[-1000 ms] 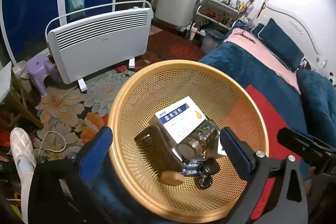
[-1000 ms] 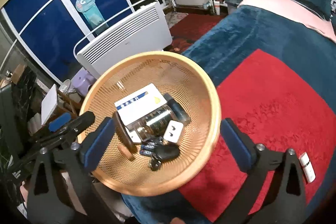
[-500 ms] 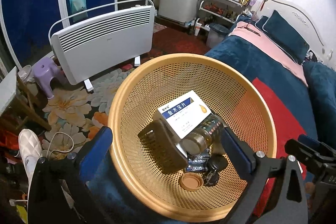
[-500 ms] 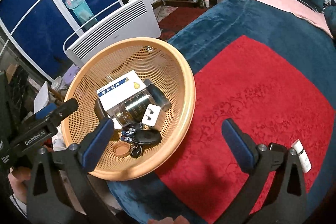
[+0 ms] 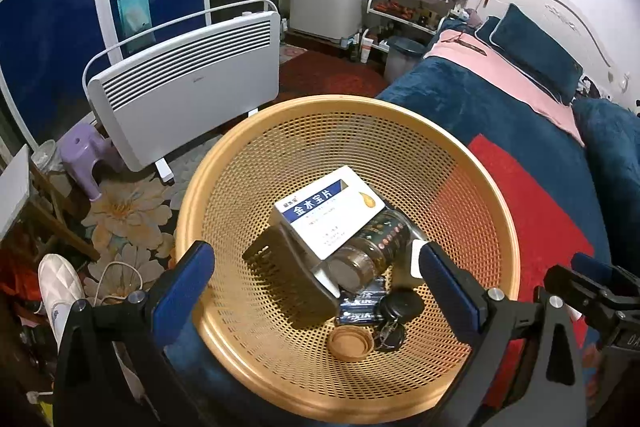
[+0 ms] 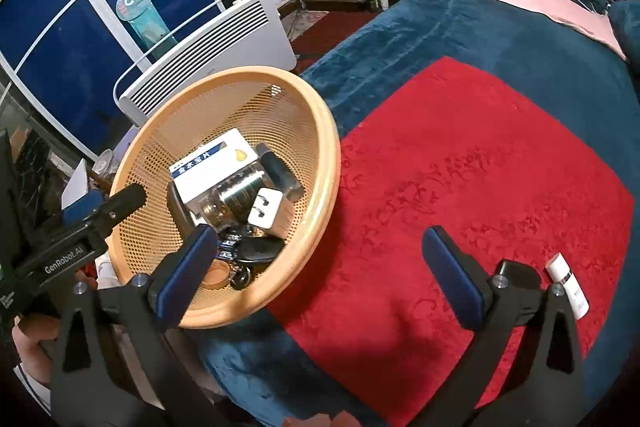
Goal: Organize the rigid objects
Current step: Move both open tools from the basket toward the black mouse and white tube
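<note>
A round tan plastic basket with a perforated wall sits at the edge of a bed covered in a dark teal blanket, partly on the red embossed cloth spread over that blanket. Inside the basket a white and blue medicine box with printed characters lies tilted on top of a clear glass jar lying on its side. A dark grey flat plastic piece leans beside the box. Near the basket's lower wall lie a small tan round cap, a black key fob with keys and a blue battery pack, all close together. The right wrist view also shows a white plug adapter resting against the jar and a dark blue cylinder just beyond it.

The left claw hangs over the basket's near side with its blue-padded fingers wide apart, holding nothing. The right claw is also spread wide and empty, its left finger over the basket's rim and its right finger over the red cloth. A small white tube with a dark band lies on the red cloth just beyond the right claw's right finger, well apart from the basket.

A white panel heater stands on the floor past the basket.
</note>
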`<action>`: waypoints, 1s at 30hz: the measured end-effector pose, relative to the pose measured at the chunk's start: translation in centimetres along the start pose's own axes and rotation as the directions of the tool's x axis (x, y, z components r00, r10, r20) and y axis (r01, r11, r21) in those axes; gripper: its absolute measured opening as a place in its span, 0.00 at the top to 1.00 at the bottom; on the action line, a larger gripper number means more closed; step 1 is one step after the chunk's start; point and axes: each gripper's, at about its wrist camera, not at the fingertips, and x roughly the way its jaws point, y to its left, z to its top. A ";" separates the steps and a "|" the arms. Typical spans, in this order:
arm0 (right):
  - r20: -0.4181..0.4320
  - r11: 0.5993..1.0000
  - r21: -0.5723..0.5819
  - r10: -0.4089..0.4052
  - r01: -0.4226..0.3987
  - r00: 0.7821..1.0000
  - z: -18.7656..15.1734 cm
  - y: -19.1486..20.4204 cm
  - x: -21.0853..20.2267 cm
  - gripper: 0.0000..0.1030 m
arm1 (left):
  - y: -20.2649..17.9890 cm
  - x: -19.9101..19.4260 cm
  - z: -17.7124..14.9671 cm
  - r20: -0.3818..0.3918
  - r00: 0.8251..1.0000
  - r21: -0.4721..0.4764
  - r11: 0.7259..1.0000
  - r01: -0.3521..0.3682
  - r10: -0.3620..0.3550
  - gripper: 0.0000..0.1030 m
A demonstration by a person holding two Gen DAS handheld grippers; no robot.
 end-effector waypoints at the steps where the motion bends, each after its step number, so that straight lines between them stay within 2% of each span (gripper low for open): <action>1: 0.000 1.000 0.004 -0.002 0.002 1.000 -0.1 -0.2 -0.1 0.00 | -0.3 0.1 0.0 -0.002 1.000 0.005 1.000 0.002 -0.002 0.01; 13: 0.006 0.997 0.068 -0.042 0.042 0.999 -1.6 -4.1 -1.5 0.00 | -4.8 0.1 -0.3 -0.005 0.999 0.096 0.995 0.040 -0.040 0.01; 30: 0.013 0.982 0.164 -0.092 0.088 0.996 -3.6 -9.3 -3.7 0.00 | -11.4 0.3 -1.5 -0.039 0.994 0.218 0.970 0.107 -0.100 0.01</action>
